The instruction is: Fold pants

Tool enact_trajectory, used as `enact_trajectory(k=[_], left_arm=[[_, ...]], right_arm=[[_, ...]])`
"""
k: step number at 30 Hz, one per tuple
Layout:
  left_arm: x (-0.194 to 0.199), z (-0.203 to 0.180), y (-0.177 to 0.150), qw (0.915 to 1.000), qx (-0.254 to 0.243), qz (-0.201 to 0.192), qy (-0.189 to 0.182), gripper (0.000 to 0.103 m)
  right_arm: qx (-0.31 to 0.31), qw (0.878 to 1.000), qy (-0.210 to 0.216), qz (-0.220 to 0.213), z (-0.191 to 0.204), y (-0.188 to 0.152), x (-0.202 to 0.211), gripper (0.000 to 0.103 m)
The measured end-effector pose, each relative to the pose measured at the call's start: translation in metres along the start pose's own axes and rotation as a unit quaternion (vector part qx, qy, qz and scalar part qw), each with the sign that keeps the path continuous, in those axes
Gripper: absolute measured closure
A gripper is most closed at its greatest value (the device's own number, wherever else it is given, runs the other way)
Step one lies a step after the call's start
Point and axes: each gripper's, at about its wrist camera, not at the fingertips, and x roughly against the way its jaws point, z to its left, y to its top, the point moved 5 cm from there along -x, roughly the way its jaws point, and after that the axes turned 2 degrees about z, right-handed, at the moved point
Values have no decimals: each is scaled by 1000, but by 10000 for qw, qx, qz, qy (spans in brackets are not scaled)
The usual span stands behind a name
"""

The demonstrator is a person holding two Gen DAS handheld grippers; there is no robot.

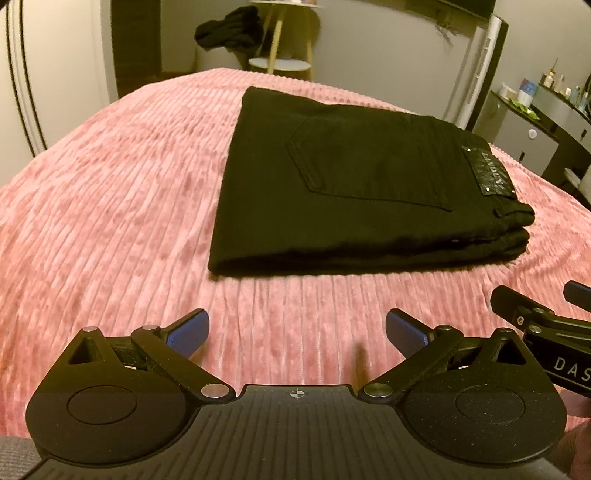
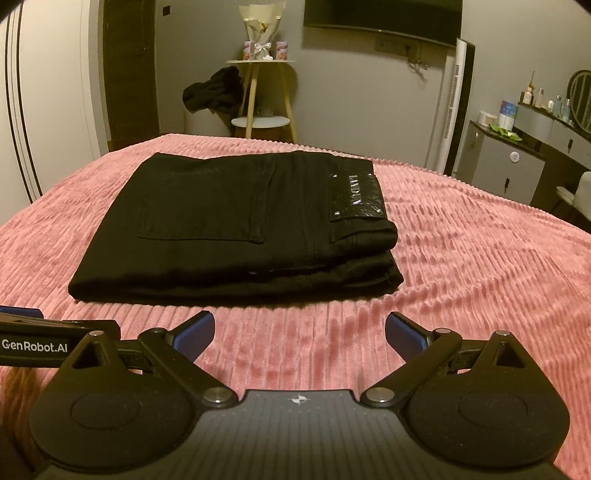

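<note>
Only our right view shows the bouquet [image 2: 259, 35] at 12 o'clock. Pants [image 1: 354, 184] lie folded, pocket up; left gripper [image 1: 297, 332] and right gripper [image 2: 300, 332] gape, empty.

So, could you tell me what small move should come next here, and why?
Probably just draw both grippers back. The black pants already lie folded in a neat stack on the pink blanket, and the left gripper and right gripper are open, touching nothing.
</note>
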Motion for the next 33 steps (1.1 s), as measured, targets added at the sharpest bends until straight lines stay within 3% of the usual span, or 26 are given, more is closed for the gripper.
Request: enact_trajectory(k=[33], left_arm=[[-2, -1, -1, 10000, -72, 49, -20, 0]], right_arm=[[-92, 10000, 5, 8, -2, -1, 0, 4]])
